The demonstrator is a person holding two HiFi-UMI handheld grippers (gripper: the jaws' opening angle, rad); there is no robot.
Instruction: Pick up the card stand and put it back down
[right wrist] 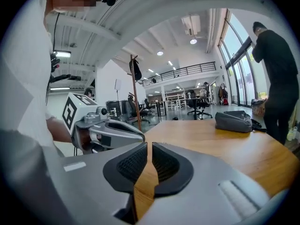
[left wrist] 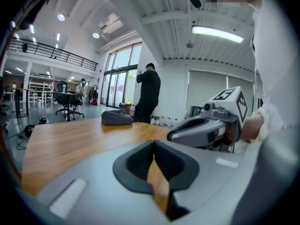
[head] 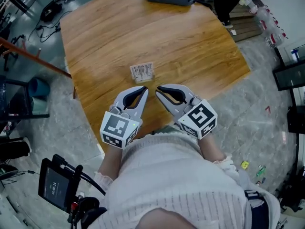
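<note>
Head view alone: card stand (head: 142,72)

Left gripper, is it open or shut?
Shut. The left gripper is empty; its jaws touch at the tips.

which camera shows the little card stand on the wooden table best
The head view. From above, the small pale card stand with dark striped print sits in full sight on the bare wooden table. The left gripper view and the right gripper view look level across the tabletop and show nothing of the stand.
</note>
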